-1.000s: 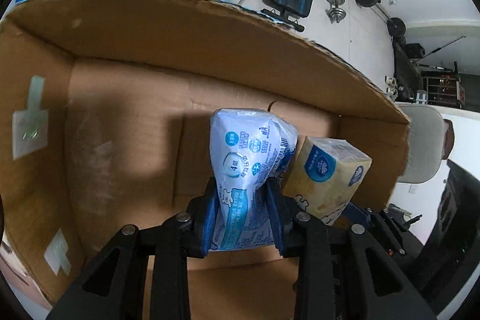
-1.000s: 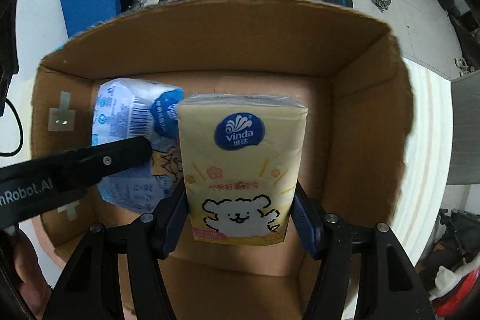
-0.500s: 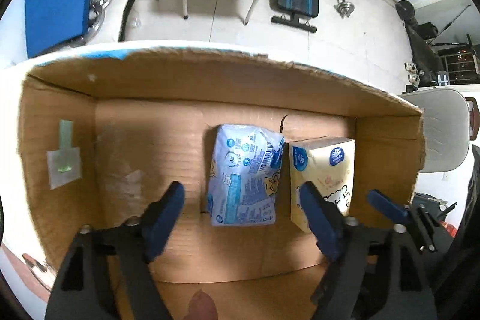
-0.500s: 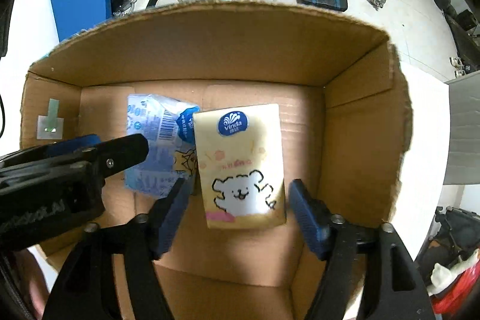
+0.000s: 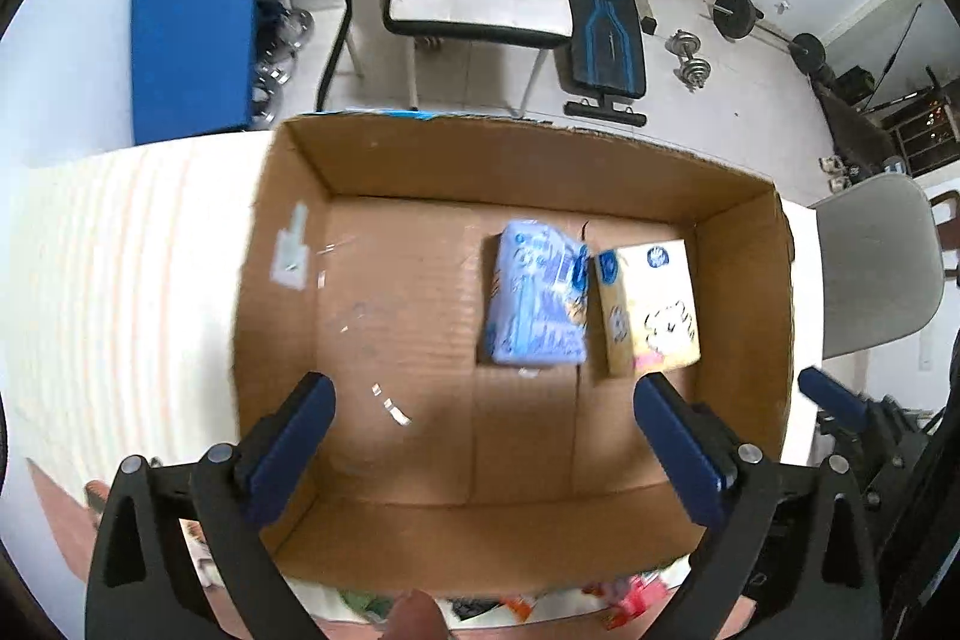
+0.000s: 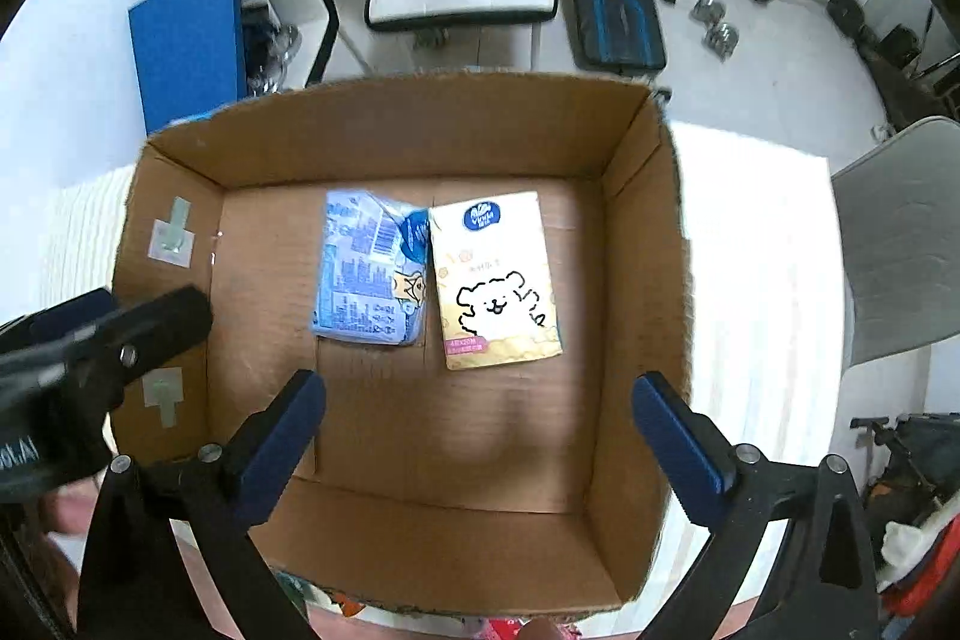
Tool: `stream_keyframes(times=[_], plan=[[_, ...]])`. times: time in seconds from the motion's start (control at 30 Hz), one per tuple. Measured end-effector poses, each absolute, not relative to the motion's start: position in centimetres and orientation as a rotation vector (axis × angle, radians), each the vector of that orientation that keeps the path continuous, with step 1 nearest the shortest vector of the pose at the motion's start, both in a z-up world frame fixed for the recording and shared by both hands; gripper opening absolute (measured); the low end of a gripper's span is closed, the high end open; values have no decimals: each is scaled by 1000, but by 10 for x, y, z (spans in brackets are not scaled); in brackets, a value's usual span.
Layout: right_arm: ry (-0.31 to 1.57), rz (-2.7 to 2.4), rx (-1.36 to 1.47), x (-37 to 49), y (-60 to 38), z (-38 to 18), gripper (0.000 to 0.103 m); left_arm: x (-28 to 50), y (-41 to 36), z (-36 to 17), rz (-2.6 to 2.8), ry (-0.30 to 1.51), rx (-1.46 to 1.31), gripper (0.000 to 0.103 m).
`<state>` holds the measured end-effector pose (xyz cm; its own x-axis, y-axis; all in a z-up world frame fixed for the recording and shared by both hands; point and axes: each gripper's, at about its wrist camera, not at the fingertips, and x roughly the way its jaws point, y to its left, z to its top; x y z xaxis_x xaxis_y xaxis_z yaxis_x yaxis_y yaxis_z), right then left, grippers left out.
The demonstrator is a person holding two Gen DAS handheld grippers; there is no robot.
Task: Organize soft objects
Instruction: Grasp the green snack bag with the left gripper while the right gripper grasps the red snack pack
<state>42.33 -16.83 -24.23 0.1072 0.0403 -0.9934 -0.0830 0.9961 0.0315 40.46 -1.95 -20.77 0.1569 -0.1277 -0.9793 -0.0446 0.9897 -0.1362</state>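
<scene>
Both packs are lying flat on the floor of the cardboard box, the blue tissue pack right up against the yellow Vinda pack, toward the far wall. The left gripper and right gripper both hang above the box with jaws spread wide, holding nothing.

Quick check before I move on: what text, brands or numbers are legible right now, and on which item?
"Vinda": blue round logo at the top of the yellow tissue pack, right wrist view.
Pink strip along that pack's bottom: too small to read.
Blue tissue pack: barcode and dense print, too blurred to read.
Left gripper body: white lettering cut off at the frame edge, not readable.
Cardboard box: no print visible.
</scene>
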Motion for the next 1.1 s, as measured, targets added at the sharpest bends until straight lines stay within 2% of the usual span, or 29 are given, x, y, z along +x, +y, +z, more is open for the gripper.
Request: stream_keyframes(times=[0.37,0.57,0.6,0.67,0.77,1.0,1.03,1.07,1.1], plan=[[1370,177,30,362,-158,-196,103,335,-10,-185,-8,1414,-119,102],[1426,167,13,293,-179,-211,103,249,34,-240,93,1520,-278,100],[1449,160,17,282,-185,-220,103,241,39,-251,97,1543,-301,98],[1513,133,25,260,-200,-247,101,221,50,-283,96,1623,-360,72],[1611,113,56,236,-220,-290,83,203,58,-325,90,1711,-456,69],[1744,139,29,211,-228,-367,82,201,48,-374,70,1784,-515,69],[1761,142,34,209,-228,-372,79,201,47,-375,71,1782,-516,61],[1772,142,34,207,-228,-375,67,200,46,-376,68,1781,-521,48],[1784,134,20,204,-228,-378,58,200,45,-377,69,1788,-513,46]])
